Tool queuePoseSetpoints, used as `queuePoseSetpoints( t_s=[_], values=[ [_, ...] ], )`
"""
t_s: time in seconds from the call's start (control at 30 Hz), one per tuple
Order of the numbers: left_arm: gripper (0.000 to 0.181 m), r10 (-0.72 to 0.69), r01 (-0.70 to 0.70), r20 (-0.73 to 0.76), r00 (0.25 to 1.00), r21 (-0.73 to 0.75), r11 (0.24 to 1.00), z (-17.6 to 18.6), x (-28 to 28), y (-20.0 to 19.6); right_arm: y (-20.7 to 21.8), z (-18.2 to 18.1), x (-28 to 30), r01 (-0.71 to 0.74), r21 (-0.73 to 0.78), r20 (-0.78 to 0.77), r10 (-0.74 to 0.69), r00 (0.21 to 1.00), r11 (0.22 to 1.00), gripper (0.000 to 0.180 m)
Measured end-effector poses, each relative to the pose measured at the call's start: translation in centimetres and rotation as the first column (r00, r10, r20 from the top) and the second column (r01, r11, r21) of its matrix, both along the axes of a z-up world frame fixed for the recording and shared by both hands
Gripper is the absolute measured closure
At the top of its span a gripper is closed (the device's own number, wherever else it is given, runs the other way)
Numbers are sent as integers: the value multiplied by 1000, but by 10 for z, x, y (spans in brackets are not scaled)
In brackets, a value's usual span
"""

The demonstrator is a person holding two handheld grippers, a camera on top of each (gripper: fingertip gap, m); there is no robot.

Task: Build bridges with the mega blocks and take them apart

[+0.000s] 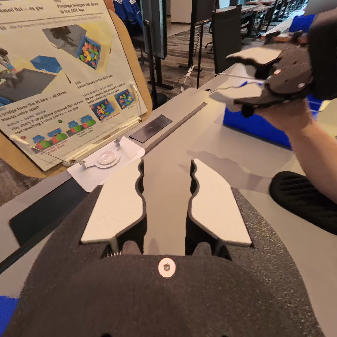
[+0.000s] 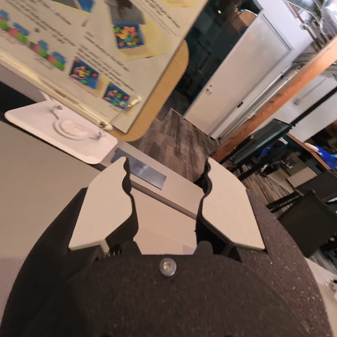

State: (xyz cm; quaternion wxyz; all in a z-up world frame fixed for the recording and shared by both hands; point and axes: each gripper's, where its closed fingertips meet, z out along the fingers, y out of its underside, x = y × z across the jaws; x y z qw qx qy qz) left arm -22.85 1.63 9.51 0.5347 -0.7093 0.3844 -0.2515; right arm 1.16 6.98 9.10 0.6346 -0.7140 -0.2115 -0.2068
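We find a blue box (image 1: 255, 127) at mid right of the left wrist view. We cannot see inside it.

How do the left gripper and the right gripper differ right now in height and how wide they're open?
The left gripper sits low over the grey table; the right gripper is raised in a hand, turned on its side. The right gripper's fingers gape wider than the left's. Both are open and empty; no blocks show.
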Motion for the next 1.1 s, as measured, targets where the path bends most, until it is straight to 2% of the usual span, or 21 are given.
queuePoseSetpoints(
  t_s=[0.1, 0.2, 0.3, 0.33, 0.37, 0.43, 0.5, 0.6, 0.73, 0.8, 0.9, 1.1],
  values=[
    [133, -41, 47, 80, 996, -78, 996, 11, -7, -14, -2, -7, -27, -49, -11, 27, 49, 998, 999, 102],
    [133, 39, -32, 91, 995, -83, 996, 26, -37, -17, -3, -14, -49, -105, -32, 29, 106, 994, 994, 102],
    [136, 210, -212, -35, 977, -43, 976, 29, -93, -11, -4, -17, -62, -140, -33, 72, 142, 987, 990, 107],
    [147, 275, -280, -86, 958, -45, 959, 25, -118, -9, -5, -16, -63, -143, -28, 85, 145, 986, 989, 108],
    [149, 340, -350, -134, 931, -61, 935, 19, -145, -7, -5, -14, -63, -145, -24, 90, 147, 985, 989, 109],
    [146, 440, -466, -204, 874, -99, 879, 4, -200, -3, -6, -8, -62, -158, -14, 70, 158, 985, 987, 109],
    [142, 473, -523, -286, 833, -127, 843, -18, -250, -1, -6, -5, -59, -169, -19, 40, 170, 985, 985, 109],
    [133, 382, -498, -472, 795, -147, 855, -66, -304, -2, -4, -7, -52, -172, -40, 4, 172, 985, 984, 109],
    [126, 133, -350, -645, 753, -221, 910, -122, -321, -18, -2, -16, -47, -178, -87, -16, 177, 984, 980, 110],
    [115, 70, -304, -760, 646, -172, 937, -141, -327, -17, -2, -21, -48, -182, -103, -4, 183, 983, 978, 111],
    [116, 44, -266, -872, 487, -100, 959, -157, -330, -8, 1, -25, -49, -171, -103, 29, 175, 984, 980, 114],
    [125, -72, -198, -883, 463, -182, 963, -176, -315, 0, 7, -43, -56, -164, -155, 99, 180, 979, 974, 113]
  ],
)
